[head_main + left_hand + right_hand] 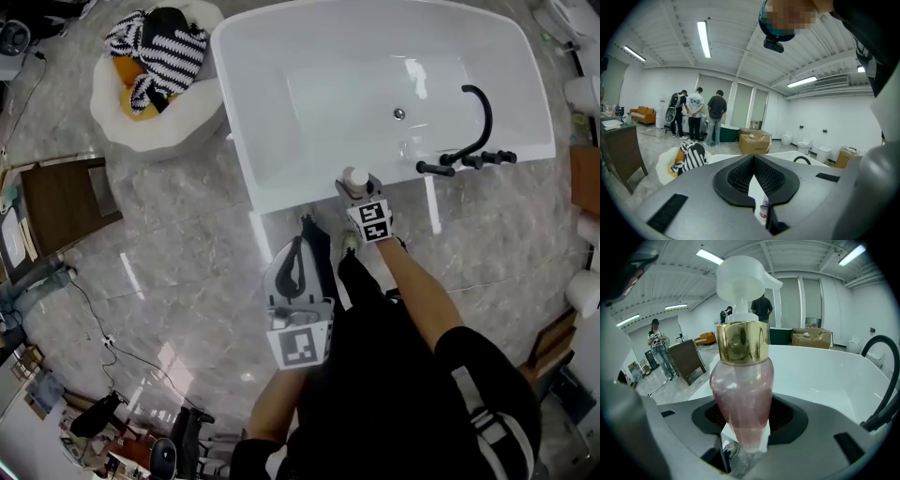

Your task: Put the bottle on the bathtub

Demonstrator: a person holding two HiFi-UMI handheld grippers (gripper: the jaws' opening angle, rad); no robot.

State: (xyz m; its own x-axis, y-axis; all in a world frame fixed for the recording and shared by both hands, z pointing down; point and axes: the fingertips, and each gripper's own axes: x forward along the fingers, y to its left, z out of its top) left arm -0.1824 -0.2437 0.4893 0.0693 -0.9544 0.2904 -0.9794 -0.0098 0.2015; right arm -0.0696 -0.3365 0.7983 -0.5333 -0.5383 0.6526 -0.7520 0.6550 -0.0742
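Observation:
A pink see-through bottle [743, 394] with a gold collar and white pump head stands upright between the jaws of my right gripper [743, 432], which is shut on its lower body. In the head view the bottle [354, 176] and right gripper [358, 192] are over the near rim of the white bathtub [253, 159]; whether the bottle's base touches the rim is hidden. My left gripper [298, 246] hangs lower, over the floor in front of the tub, shut and empty. Its tips [753, 157] meet, with the tub [797, 154] beyond them.
A black faucet [478, 112] curves over the tub's right rim, right of the bottle. A white round seat [112, 117] holding striped and orange cloth stands left of the tub. A wooden cabinet [61, 202] is further left. People [696, 117] and a cardboard box [754, 140] are far off.

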